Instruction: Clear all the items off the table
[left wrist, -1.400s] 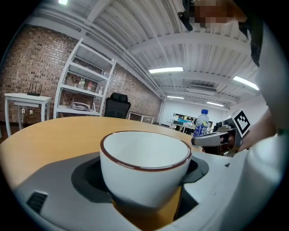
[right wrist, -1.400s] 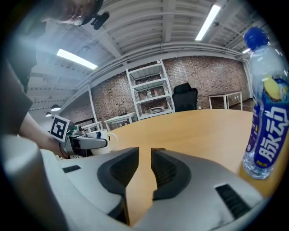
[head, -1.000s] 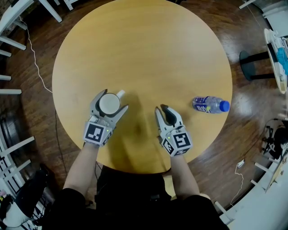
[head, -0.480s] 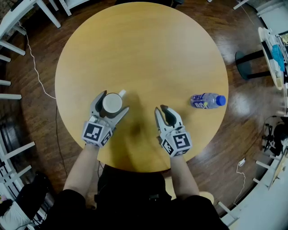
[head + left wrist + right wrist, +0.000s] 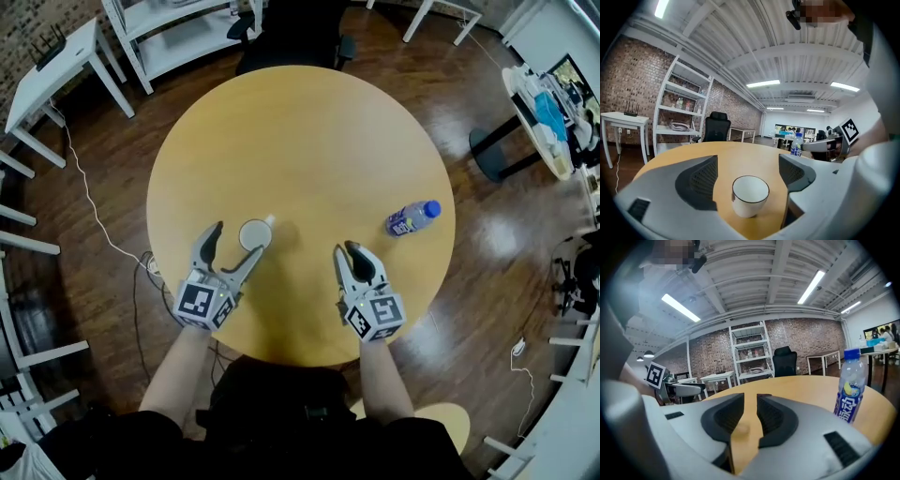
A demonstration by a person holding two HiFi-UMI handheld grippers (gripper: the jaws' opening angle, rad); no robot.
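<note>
A white cup [image 5: 254, 233] stands on the round wooden table [image 5: 309, 141], and in the left gripper view the cup [image 5: 750, 199] sits between the two dark pads without touching them. My left gripper [image 5: 239, 240] has its jaws wide and closing, with the cup at their tips. My right gripper [image 5: 349, 249] hovers over the table's near edge, its jaws a narrow slit apart and holding nothing. A clear water bottle [image 5: 411, 219] with a blue cap stands upright to its right, and the bottle [image 5: 851, 385] shows close by in the right gripper view.
White shelving [image 5: 178, 28] and a black office chair [image 5: 300, 33] stand beyond the table's far edge. A white side table [image 5: 56, 56] is at the left and a small round table [image 5: 539, 112] at the right. A cable [image 5: 89, 206] trails over the dark wooden floor.
The head camera has risen and shows more of the room. My left gripper has drawn back, so the cup is now at its fingertips instead of deep between the jaws. The right gripper holds still.
</note>
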